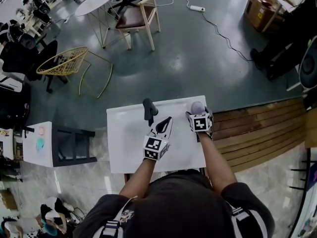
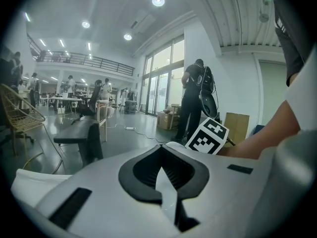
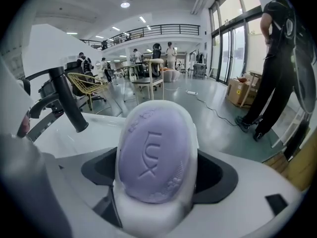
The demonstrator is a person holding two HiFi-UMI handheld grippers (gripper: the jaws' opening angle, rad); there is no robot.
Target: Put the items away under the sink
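Reaching for the soap bar (image 3: 153, 157) in its white dish (image 3: 148, 219) on the sink top (image 1: 126, 143): my right gripper (image 1: 198, 114) stands wide around it, not yet pinching, I judge. Left gripper (image 1: 166, 123) narrow, empty. Next: close, lift, carry below

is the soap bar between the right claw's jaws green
No, the soap bar is pale purple, stamped LUX, and sits in a white dish.

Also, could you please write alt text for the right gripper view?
A lilac soap bar stamped LUX, in a white dish, stands between the jaws, filling the foreground. Behind are a black tap on a white countertop and a hall with chairs and people.
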